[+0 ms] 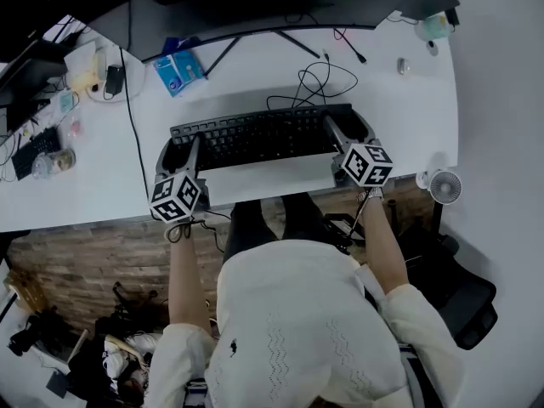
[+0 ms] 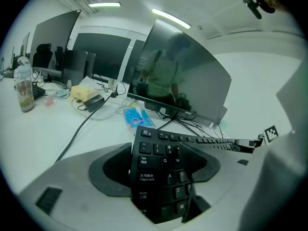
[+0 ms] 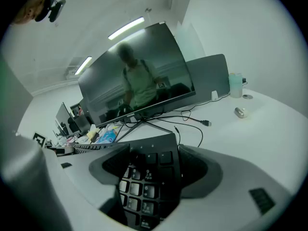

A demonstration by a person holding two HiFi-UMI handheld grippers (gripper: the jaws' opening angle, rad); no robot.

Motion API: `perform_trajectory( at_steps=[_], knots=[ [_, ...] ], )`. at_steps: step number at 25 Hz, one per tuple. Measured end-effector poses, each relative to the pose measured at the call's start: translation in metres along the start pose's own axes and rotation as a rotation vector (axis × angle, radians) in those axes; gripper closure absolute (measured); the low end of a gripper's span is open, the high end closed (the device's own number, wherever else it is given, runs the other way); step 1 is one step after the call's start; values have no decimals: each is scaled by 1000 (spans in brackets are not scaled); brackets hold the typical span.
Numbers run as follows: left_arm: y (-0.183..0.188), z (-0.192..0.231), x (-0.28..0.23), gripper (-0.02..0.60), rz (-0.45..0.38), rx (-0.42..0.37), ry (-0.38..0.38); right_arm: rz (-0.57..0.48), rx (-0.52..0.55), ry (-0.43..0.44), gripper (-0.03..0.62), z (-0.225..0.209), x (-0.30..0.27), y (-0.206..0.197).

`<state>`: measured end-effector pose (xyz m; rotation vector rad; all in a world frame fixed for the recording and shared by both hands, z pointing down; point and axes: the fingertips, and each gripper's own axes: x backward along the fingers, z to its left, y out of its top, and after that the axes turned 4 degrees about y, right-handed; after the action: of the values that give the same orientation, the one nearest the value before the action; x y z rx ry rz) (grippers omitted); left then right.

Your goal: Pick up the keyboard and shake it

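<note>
Left gripper (image 1: 180,150): jaws closed on the left end of the keyboard (image 1: 263,136), by Tab and Caps Lock.
Right gripper (image 1: 348,134): jaws clamped on the right end, over the number pad.
Keyboard: black, lying along the front edge of the tabletop (image 1: 382,92), about midway between its sides; lifted or resting, cannot tell.
Monitor (image 2: 187,81): dark, at the back edge, behind the keyboard.

Keyboard (image 1: 263,134) seemingly on desk (image 1: 255,79), before monitor (image 1: 255,2)
</note>
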<state>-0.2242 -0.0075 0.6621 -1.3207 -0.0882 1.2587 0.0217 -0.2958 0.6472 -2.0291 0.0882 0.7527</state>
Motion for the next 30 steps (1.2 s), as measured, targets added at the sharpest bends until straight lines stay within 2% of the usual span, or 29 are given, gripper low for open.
perform_trajectory(
  at_steps=[9, 24, 30],
  knots=[
    [14, -11, 31, 291, -51, 9, -3, -36, 46, 17, 287, 16, 25, 23],
    [70, -30, 69, 291, -193, -15, -38, -152, 106, 34, 287, 50, 63, 83],
    [97, -42, 83, 291, -250, -48, -47, -206, 115, 50, 287, 57, 77, 106]
  ],
)
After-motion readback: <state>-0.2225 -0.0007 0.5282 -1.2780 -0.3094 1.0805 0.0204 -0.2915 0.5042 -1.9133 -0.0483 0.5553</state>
